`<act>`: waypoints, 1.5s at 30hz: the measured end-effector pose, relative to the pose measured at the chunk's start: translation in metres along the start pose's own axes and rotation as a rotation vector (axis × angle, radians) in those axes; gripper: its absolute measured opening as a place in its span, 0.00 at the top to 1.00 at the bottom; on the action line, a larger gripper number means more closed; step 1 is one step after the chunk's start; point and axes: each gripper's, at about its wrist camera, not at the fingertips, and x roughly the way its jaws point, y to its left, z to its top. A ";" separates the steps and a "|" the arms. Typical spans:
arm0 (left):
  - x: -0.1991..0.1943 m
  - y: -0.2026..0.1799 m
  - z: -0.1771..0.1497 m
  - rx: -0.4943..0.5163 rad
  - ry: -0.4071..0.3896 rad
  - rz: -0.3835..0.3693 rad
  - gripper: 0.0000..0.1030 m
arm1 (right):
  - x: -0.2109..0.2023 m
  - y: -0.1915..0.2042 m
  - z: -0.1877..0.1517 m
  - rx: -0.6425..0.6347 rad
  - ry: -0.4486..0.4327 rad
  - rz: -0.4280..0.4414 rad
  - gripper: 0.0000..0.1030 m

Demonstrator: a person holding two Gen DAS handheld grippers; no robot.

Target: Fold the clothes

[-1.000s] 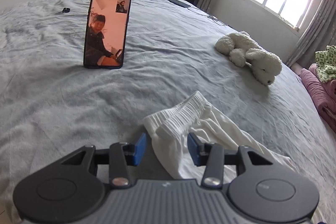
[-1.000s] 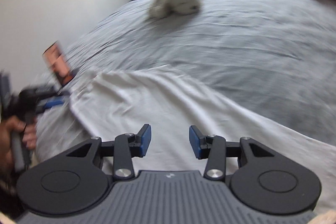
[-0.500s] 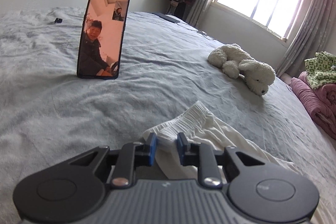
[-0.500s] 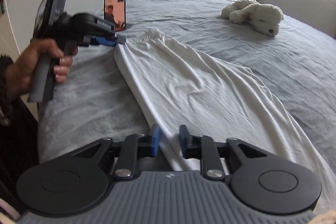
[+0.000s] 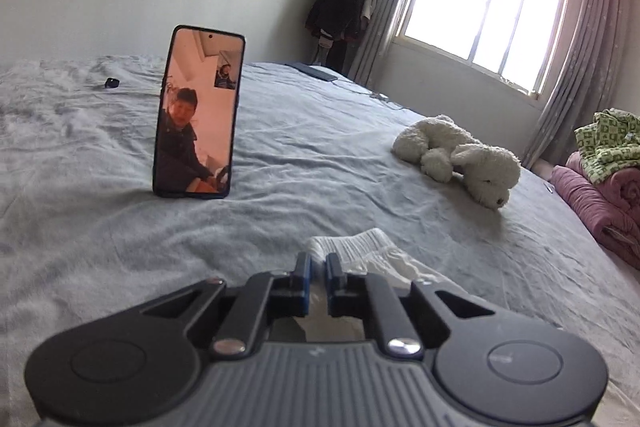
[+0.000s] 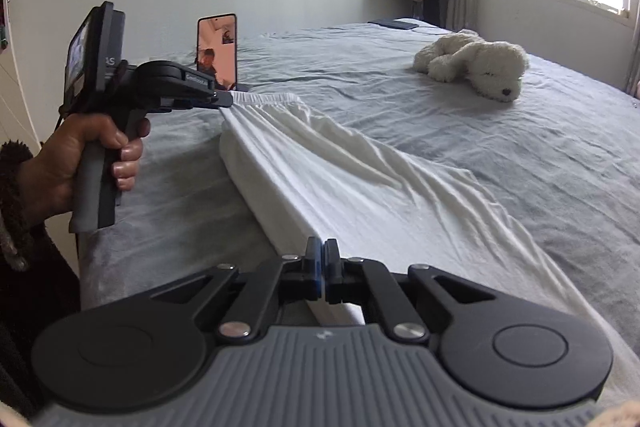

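Trousers (image 6: 360, 183) soft, light, sag if slack. We hold waistband: left gripper (image 5: 316, 273) closing on elastic; right gripper (image 6: 321, 269) clamped on side edge.

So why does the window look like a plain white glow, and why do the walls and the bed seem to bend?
Left wrist view: the bright window is blown out, nothing outside shows; the fisheye lens bows the grey curtains. Right wrist view: same glare at the top right, and the grey bedsheet curves; the white cloth trousers and fluffy white toy dog stay sharp.
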 end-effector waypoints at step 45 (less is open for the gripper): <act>0.057 -0.042 0.025 0.205 0.051 -0.087 0.61 | 0.068 -0.124 0.045 0.335 -0.010 -0.325 0.61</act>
